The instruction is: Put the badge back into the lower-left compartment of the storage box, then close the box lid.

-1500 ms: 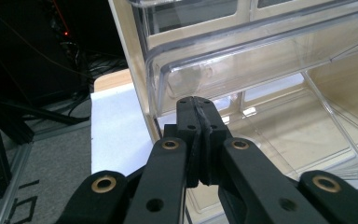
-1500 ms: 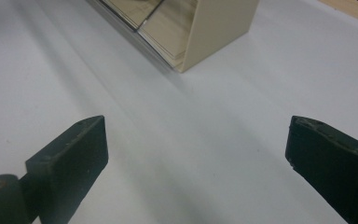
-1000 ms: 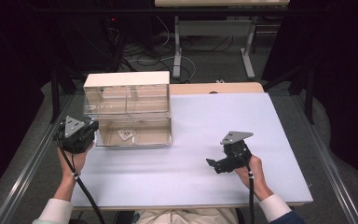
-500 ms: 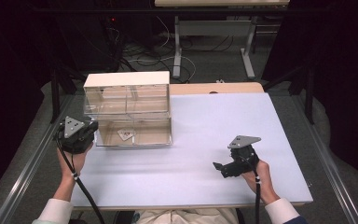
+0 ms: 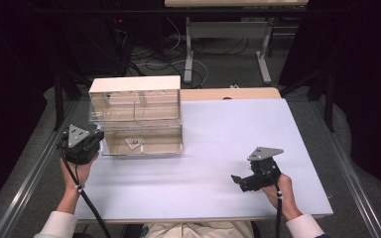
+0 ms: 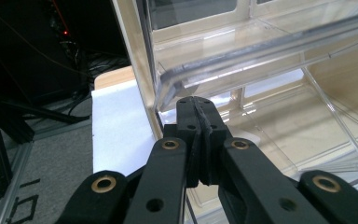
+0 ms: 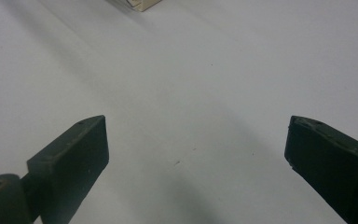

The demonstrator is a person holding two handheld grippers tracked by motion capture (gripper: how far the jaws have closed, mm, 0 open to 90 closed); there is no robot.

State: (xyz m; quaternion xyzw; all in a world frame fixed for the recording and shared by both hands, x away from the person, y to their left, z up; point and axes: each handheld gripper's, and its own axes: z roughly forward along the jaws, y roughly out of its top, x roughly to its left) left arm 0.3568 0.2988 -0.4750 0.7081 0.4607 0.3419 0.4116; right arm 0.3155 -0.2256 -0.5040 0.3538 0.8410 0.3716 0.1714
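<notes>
Beyond the white counter [image 5: 238,129], a grey floor [image 5: 228,64] carries tangled cables [image 5: 144,52] and a white-legged desk [image 5: 228,29]; the surroundings are dark.

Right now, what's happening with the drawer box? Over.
Left hand-held gripper shut at clear drawer corner. Right hand-held gripper open over bare table. Nothing blocking.

Right gripper [image 5: 239,180] now lower, nearer the table's [image 5: 218,134] front edge.

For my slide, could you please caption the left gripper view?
Shut left tool poised at the clear drawer's front corner, beside the cabinet.
</notes>
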